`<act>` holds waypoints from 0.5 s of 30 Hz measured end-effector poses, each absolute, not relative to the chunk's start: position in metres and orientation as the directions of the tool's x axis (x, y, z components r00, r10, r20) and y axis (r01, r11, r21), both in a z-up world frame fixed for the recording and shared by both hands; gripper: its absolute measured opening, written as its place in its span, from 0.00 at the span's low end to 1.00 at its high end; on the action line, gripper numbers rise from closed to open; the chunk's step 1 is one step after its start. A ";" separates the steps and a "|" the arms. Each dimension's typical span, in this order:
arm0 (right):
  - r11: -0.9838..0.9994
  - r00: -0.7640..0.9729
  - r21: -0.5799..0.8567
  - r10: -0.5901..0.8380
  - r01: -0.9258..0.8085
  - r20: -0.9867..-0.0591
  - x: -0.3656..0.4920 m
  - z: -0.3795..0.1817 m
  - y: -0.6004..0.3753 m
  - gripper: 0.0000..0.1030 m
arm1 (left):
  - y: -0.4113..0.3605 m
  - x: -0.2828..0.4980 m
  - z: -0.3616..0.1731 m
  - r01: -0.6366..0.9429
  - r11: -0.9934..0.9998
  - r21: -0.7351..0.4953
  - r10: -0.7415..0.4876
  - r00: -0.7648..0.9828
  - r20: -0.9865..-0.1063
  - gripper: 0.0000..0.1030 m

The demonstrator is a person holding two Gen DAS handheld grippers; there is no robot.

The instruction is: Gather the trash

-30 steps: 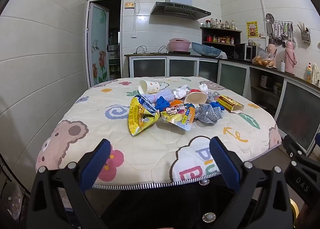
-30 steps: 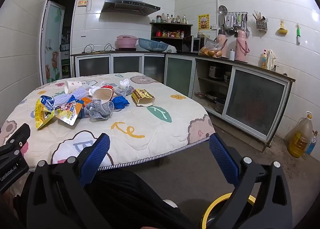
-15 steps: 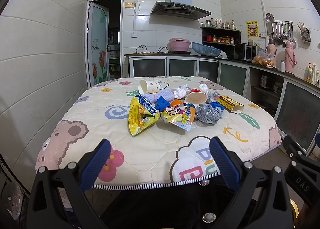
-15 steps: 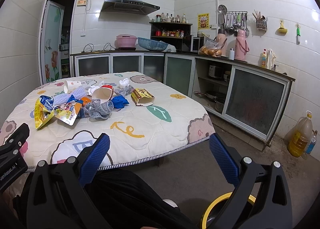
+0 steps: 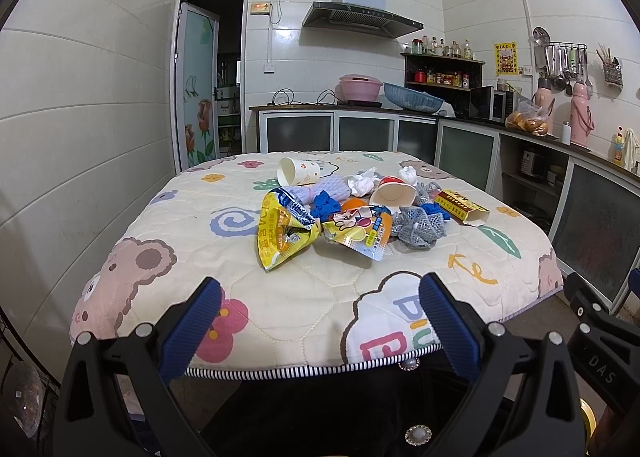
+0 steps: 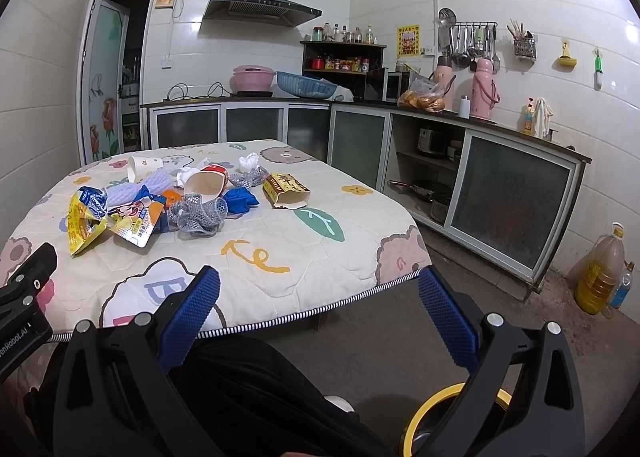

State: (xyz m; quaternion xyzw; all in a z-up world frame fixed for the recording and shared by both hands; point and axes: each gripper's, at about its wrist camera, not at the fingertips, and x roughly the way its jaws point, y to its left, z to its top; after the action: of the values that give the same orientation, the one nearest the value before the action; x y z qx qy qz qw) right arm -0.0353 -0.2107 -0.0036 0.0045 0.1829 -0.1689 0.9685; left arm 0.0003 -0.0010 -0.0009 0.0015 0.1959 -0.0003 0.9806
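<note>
Trash waiting untouched on the kitchen table

Trash (image 5: 344, 213) lying heaped mid-table on the cartoon-print table cover (image 5: 224, 257): yellow snack wrapper (image 5: 282, 235), paper cups, grey mesh scrubber (image 5: 418, 227), small carton (image 5: 462, 207). Comparing with the views from a second ago, finding nothing shifted. Left gripper (image 5: 320, 317) and right gripper (image 6: 320, 305) both hovering spread wide and empty, well short of the pile. Judging collection not yet begun; reaching forward likely needed first. Glimpsing a yellow-rimmed bin (image 6: 450, 413) low beside the right gripper, probably the destination.
</note>
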 end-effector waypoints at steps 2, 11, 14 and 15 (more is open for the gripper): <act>0.943 0.875 -0.055 -0.326 0.329 -0.359 -0.034 -0.002 -0.209 0.92 | 0.000 0.001 -0.002 0.001 1.000 0.002 0.000 0.923 -0.385 0.93; 0.943 0.874 -0.056 -0.326 0.329 -0.360 -0.034 -0.002 -0.209 0.92 | 0.001 0.001 -0.002 0.002 1.000 0.000 -0.001 0.922 -0.387 0.93; 0.943 0.874 -0.055 -0.326 0.329 -0.360 -0.034 -0.002 -0.209 0.92 | 0.001 0.001 -0.002 0.001 1.000 0.000 -0.001 0.922 -0.387 0.93; 0.943 0.874 -0.056 -0.326 0.329 -0.361 -0.034 -0.002 -0.209 0.92 | 0.001 0.001 -0.002 0.001 1.000 0.000 -0.001 0.922 -0.387 0.93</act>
State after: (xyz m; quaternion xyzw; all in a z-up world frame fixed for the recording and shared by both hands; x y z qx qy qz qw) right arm -0.0335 -0.2087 -0.0023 0.0036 0.1857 -0.1692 0.9679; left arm 0.0015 0.0006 -0.0015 0.0002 0.1975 -0.0005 0.9803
